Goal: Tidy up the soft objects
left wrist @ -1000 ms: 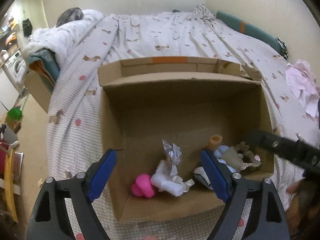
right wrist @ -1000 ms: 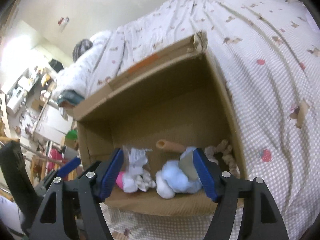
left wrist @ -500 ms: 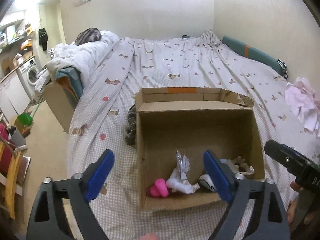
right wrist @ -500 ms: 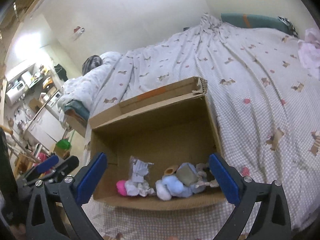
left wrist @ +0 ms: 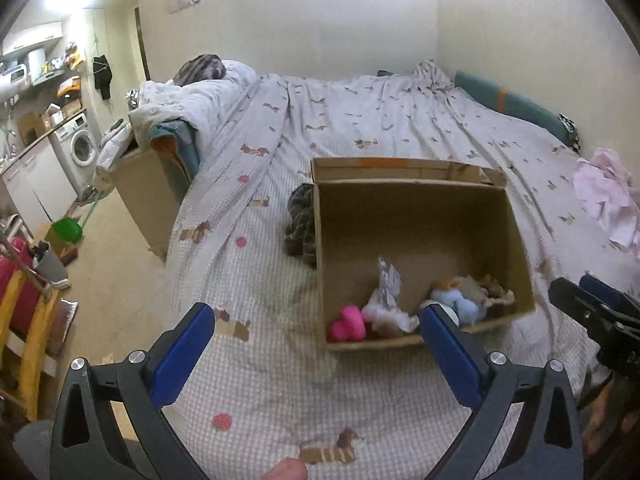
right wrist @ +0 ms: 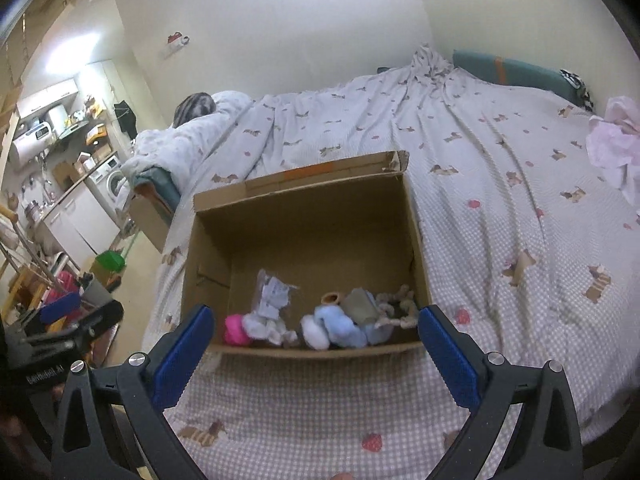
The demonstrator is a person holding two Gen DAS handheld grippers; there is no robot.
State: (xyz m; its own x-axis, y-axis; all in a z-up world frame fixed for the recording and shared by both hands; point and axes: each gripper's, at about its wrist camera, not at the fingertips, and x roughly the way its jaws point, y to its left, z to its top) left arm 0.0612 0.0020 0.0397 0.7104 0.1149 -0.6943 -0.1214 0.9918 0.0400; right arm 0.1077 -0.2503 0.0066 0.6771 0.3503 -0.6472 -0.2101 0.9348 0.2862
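An open cardboard box (left wrist: pixel 412 220) (right wrist: pixel 304 232) stands on the bed. Along its near wall lie a pink toy (left wrist: pixel 347 323) (right wrist: pixel 234 329), a white plush with a crinkly wrapper (left wrist: pixel 385 304) (right wrist: pixel 269 312), a light blue plush (left wrist: pixel 460 300) (right wrist: pixel 340 326) and a beige rope toy (right wrist: pixel 394 308). My left gripper (left wrist: pixel 316 344) is open and empty, above the bed sheet in front of the box and to its left. My right gripper (right wrist: pixel 314 344) is open and empty, centred before the box's near wall. A dark knitted item (left wrist: pixel 300 220) lies against the box's left outside wall.
Pink cloth (left wrist: pixel 604 196) (right wrist: pixel 616 144) lies on the bed at far right. A folded duvet (left wrist: pixel 192 100) and a second cardboard box (left wrist: pixel 148 192) sit at the bed's left edge. A yellow chair (left wrist: pixel 28 320), a green dustpan (left wrist: pixel 68 230) and a washing machine (left wrist: pixel 82 146) stand on the left.
Both grippers have pulled back and up from the box, so it looks smaller and farther away. Both stay open. The toys in the box have not moved.
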